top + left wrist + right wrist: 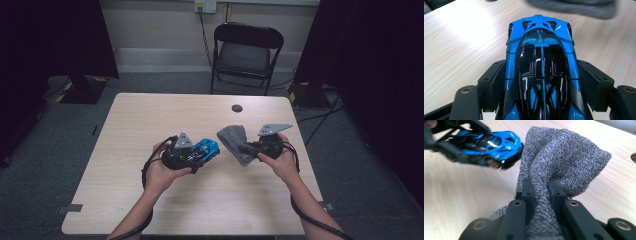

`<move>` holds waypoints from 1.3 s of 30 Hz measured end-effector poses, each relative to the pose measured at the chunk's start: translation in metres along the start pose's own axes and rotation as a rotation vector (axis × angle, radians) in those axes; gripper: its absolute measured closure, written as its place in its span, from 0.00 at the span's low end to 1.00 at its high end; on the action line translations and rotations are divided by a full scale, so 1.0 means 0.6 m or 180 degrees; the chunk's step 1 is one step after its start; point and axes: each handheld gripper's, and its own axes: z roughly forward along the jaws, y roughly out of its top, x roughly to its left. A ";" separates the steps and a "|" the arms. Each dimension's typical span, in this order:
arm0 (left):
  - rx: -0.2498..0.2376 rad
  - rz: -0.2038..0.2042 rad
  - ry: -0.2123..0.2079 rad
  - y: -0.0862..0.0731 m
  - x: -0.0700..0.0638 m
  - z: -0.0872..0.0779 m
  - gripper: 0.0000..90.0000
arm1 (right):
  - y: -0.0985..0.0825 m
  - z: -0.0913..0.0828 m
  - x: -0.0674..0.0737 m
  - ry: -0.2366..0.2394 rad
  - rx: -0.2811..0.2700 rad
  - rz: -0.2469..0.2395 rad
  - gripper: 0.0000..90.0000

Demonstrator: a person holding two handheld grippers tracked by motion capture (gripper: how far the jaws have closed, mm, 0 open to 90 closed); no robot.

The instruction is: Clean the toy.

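Note:
A shiny blue and black toy car (206, 149) is held above the table's middle, with my left gripper (192, 157) shut on its sides. In the left gripper view the toy car (541, 70) sits lengthwise between the two black jaws, nose pointing away. A grey terry cloth (235, 142) hangs just right of the car, pinched by my right gripper (252, 148). In the right gripper view the cloth (564, 160) bunches up out of the shut jaws, and the toy car (490, 146) shows at the upper left, close to the cloth's edge.
The light wooden table (150, 115) has a round cable hole (237, 108) near its far edge. A black folding chair (245, 52) stands behind the table. Dark curtains hang on both sides, and cables lie on the grey floor at the right.

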 end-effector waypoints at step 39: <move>0.0086 -0.0085 0.0165 -0.017 0.027 -0.002 0.31 | -0.007 0.052 0.033 0.0480 0.0229 -0.0212 0.87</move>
